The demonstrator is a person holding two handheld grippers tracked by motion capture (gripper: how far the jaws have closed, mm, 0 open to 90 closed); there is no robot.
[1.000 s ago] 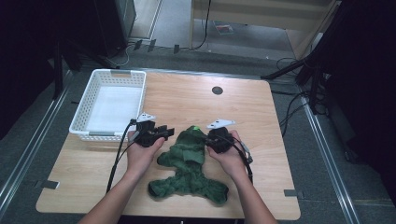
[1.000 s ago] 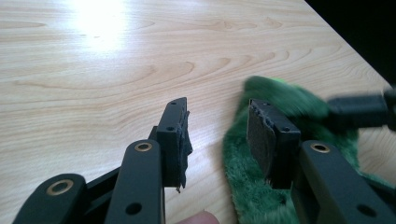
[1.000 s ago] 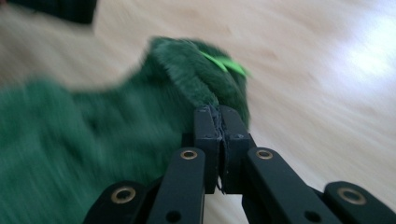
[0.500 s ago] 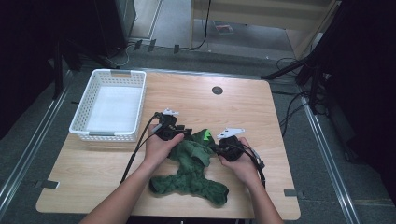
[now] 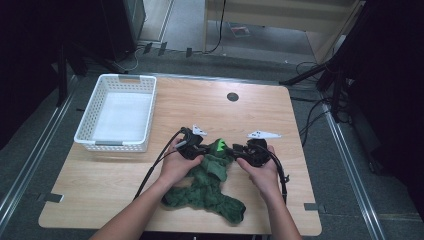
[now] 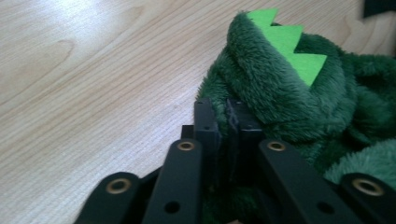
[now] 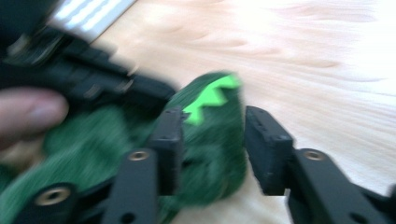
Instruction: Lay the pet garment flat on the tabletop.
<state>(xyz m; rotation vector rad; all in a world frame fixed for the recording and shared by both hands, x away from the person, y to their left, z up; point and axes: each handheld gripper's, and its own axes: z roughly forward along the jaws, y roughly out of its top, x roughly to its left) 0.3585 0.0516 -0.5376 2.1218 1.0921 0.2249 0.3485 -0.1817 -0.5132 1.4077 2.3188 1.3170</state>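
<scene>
A dark green plush dinosaur costume (image 5: 210,192) lies crumpled on the wooden table (image 5: 200,107) near its front edge. Its hood with a bright green zigzag crest (image 5: 220,146) points away from the person. My left gripper (image 5: 202,150) comes in from the left of the hood. In the left gripper view its jaws (image 6: 220,105) stand pressed together on the edge of the plush (image 6: 280,84). My right gripper (image 5: 235,149) faces it from the right. It is open, and its fingers (image 7: 212,121) straddle the hood (image 7: 210,158) and crest.
A white slatted basket (image 5: 112,146), empty, stands at the table's left back. A small round hole (image 5: 232,96) sits in the tabletop near the far edge. Black cables trail from both grippers toward the front. Bare wood lies beyond the hood.
My left gripper moved right, up to the hood. The right gripper shifted slightly right and toward the person, then closed in on the hood from the other side.
</scene>
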